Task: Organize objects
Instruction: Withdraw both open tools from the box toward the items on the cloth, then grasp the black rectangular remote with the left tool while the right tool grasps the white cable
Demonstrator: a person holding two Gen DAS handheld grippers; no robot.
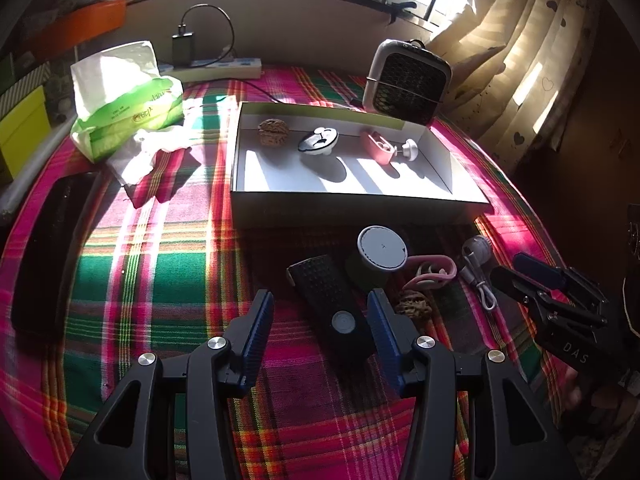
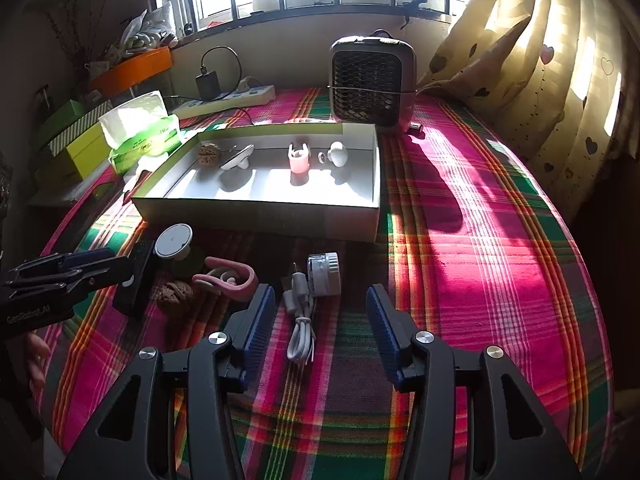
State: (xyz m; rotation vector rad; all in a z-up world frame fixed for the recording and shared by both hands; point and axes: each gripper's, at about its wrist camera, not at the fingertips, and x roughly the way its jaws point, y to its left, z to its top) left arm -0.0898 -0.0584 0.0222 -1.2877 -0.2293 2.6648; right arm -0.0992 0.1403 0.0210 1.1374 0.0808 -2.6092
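A tabletop [image 1: 160,264] under red-green plaid cloth sits below a sunlit barred window. In the left wrist view, the left tongs [image 1: 320,320] gape apart over a black ribbed remote-like bar [image 1: 328,300], untouched, just before the shallow white cardboard box [image 1: 356,208]. In the right wrist view, the right tongs [image 2: 320,316] stand open over a coiled white cable [image 2: 300,328], clear of it.

A tray [image 1: 360,204] sits behind the remote [image 1: 328,308], walnut [image 1: 414,306] and cable [image 1: 480,284].
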